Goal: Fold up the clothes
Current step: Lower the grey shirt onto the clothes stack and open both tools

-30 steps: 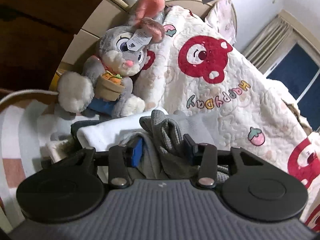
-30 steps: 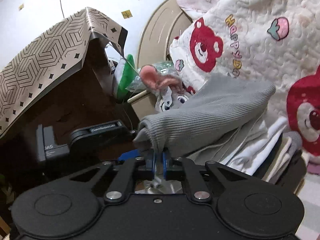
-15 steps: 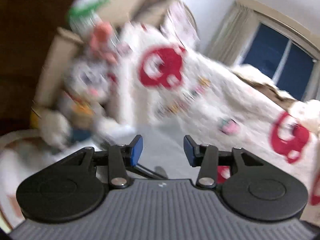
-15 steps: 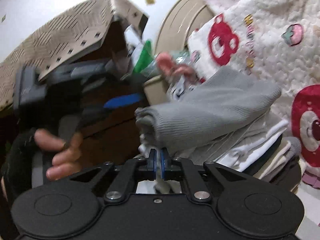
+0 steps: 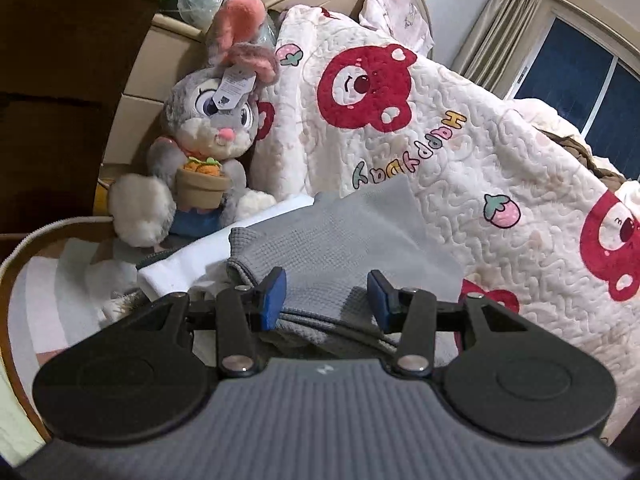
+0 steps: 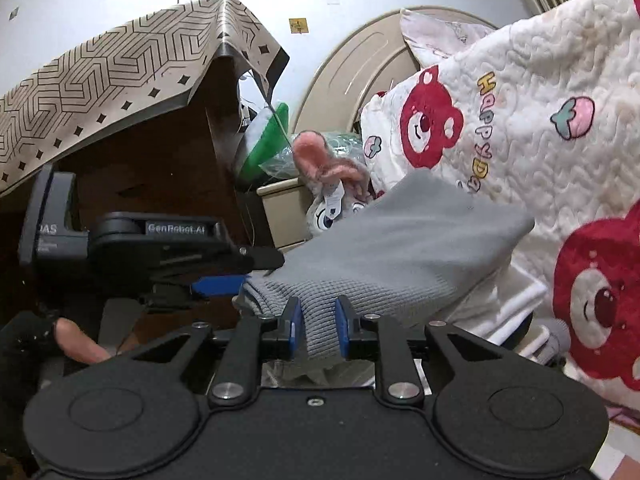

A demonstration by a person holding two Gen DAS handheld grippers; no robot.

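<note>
My left gripper [image 5: 326, 298] has its fingers spread wide, gripping nothing, just above the near edge of the folded grey garment [image 5: 348, 240]; my right gripper [image 6: 317, 322] stands partly parted around that garment's ribbed edge; behind the garment sits a plush rabbit [image 5: 204, 136]; beyond it, the bear-print quilt [image 5: 460, 132].

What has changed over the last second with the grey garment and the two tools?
The right tool has opened and let go of the grey garment; the left tool, open, swung away and returned. The garment now lies flat on the pile of folded clothes. The plush rabbit stayed put.
</note>
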